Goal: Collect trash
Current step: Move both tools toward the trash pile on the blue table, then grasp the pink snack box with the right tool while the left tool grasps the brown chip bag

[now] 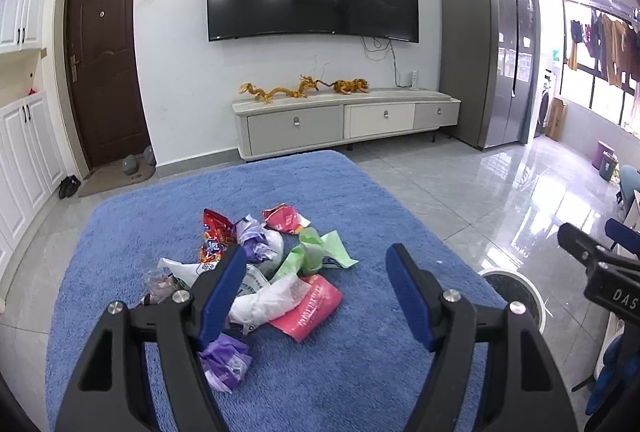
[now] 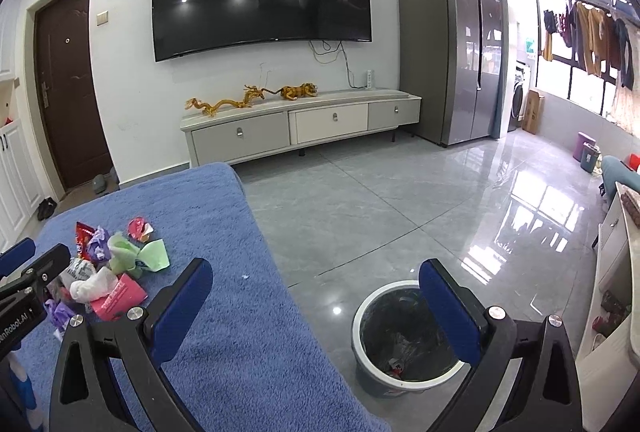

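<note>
A pile of trash lies on a blue fleece-covered surface [image 1: 328, 372]: a pink bag [image 1: 310, 306], a white bag [image 1: 266, 298], a green bag [image 1: 316, 252], red snack wrappers [image 1: 214, 232] and a purple bag [image 1: 226, 362]. My left gripper [image 1: 316, 288] is open and empty, just above the pile's near side. My right gripper [image 2: 316, 296] is open and empty, over the blue surface's right edge, with the trash bin [image 2: 404, 340] under its right finger. The pile also shows at the left of the right wrist view [image 2: 116, 272]. The bin shows in the left wrist view [image 1: 516, 292].
The bin stands on the grey tiled floor [image 2: 400, 208] right of the blue surface and holds a dark liner with some scraps. A TV cabinet [image 2: 300, 128] stands against the far wall. White furniture [image 2: 612, 272] is at the right edge.
</note>
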### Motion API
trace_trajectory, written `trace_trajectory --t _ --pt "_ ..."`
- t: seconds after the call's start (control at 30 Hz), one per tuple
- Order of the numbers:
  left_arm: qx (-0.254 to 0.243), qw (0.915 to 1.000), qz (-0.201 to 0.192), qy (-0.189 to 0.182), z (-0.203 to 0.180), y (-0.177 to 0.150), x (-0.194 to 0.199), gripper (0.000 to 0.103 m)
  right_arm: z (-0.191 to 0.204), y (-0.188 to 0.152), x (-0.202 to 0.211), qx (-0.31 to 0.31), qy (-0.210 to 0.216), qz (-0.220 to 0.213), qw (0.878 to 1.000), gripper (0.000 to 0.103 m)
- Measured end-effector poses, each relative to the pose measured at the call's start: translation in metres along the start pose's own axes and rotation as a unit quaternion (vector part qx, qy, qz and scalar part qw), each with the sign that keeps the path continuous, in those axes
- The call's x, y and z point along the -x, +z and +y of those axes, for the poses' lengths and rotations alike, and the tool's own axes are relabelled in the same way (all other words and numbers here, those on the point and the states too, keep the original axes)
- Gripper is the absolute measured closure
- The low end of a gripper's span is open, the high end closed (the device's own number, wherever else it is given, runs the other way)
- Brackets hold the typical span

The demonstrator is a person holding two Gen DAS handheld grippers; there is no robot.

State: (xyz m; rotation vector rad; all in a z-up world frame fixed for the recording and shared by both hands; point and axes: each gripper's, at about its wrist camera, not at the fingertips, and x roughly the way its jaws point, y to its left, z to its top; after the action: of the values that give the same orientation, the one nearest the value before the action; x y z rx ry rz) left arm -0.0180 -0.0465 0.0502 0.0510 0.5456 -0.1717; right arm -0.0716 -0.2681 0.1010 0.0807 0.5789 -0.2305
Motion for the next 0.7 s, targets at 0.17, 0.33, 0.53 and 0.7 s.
trace_trajectory --t 0.17,0.33,0.53,0.7 --pt "0.007 0.9999 0.009 -0.012 0.010 0.001 -0.015 0.032 0.002 0.005 -0.007 -0.003 0.003 0.001 1.000 0.000" --pt "0.013 0.9991 0.021 -0.034 0.016 0.001 -0.031 0.032 0.015 0.008 -0.018 0.017 0.007 0.010 1.000 0.000" --pt "0.040 0.9986 0.029 -0.019 0.058 0.002 -0.042 0.032 0.038 0.010 -0.038 0.039 0.029 0.032 0.998 0.000" --pt "0.063 0.9974 0.029 0.021 0.104 -0.002 -0.042 0.032 0.066 0.011 -0.062 0.063 0.079 0.066 0.993 0.000"
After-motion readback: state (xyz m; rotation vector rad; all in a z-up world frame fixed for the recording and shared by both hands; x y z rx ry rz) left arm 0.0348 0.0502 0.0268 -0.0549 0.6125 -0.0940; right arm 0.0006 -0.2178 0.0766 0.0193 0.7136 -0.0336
